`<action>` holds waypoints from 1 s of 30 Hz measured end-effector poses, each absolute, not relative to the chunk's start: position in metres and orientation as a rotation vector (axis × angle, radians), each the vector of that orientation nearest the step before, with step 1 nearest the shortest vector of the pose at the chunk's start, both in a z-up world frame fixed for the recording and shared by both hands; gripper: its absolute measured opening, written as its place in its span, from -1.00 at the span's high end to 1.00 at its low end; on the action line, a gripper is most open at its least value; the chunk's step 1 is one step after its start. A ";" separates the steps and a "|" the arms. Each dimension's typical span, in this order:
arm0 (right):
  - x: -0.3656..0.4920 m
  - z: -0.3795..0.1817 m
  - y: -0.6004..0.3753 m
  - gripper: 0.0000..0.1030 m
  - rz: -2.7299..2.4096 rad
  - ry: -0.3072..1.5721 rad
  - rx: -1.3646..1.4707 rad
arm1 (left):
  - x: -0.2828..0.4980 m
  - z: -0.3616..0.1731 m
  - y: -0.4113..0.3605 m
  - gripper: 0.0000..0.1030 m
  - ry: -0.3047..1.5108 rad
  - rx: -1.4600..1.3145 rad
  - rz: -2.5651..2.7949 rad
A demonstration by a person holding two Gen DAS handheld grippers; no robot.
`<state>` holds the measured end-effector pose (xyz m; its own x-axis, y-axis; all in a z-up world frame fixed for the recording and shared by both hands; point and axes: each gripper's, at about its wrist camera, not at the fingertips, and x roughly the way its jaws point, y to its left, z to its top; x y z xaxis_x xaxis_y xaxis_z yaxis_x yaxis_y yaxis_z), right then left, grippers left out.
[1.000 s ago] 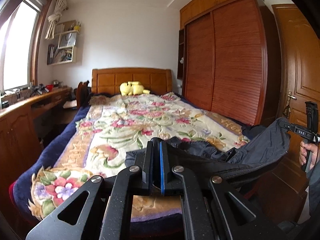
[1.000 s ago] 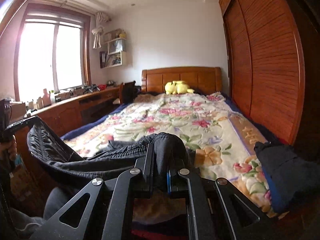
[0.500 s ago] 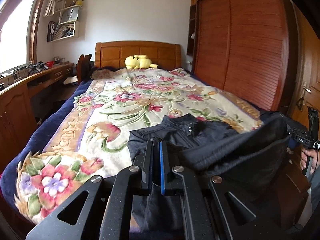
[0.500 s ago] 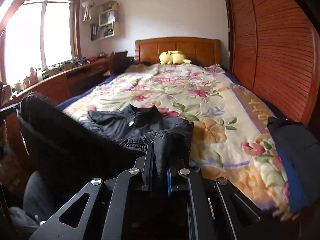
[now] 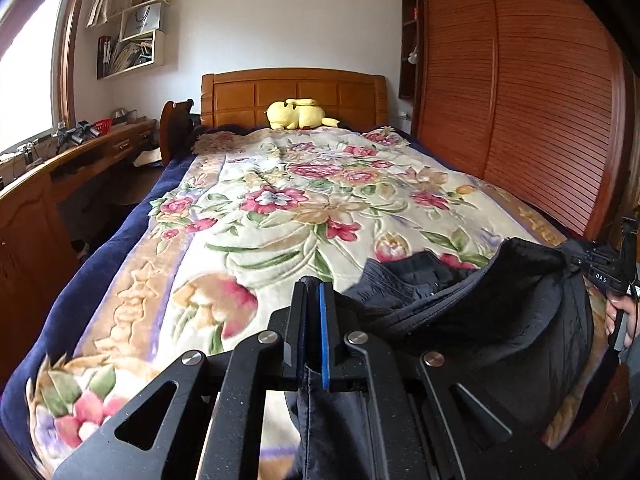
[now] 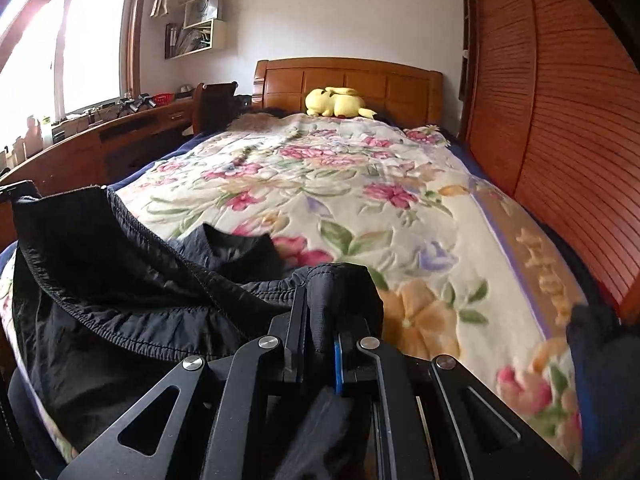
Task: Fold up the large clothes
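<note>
Both cameras are now sitting lower over the bed than half a second ago. Left gripper is clamping the jacket hem; right gripper is pinching the opposite hem corner. Jacket is hanging stretched between them, collar resting on the blanket. Beyond, a plush is lying by the headboard.

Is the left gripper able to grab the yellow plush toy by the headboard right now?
Probably not. The left gripper is shut on the black jacket at the foot of the bed, and the yellow plush toy lies at the far end, beyond the floral blanket.
</note>
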<state>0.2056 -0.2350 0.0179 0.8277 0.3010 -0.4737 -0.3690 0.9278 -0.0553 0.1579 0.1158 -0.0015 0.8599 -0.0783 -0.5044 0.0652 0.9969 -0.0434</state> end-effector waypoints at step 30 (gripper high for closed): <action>0.342 -0.013 -0.201 -0.16 0.331 0.678 -0.222 | 0.245 -0.056 0.107 0.40 0.739 0.022 -0.133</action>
<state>0.3421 -0.2007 -0.0135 0.7300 0.2265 -0.6448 -0.3692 0.9247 -0.0931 0.2450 0.1071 -0.0565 0.7313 -0.1131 -0.6726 0.1284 0.9914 -0.0271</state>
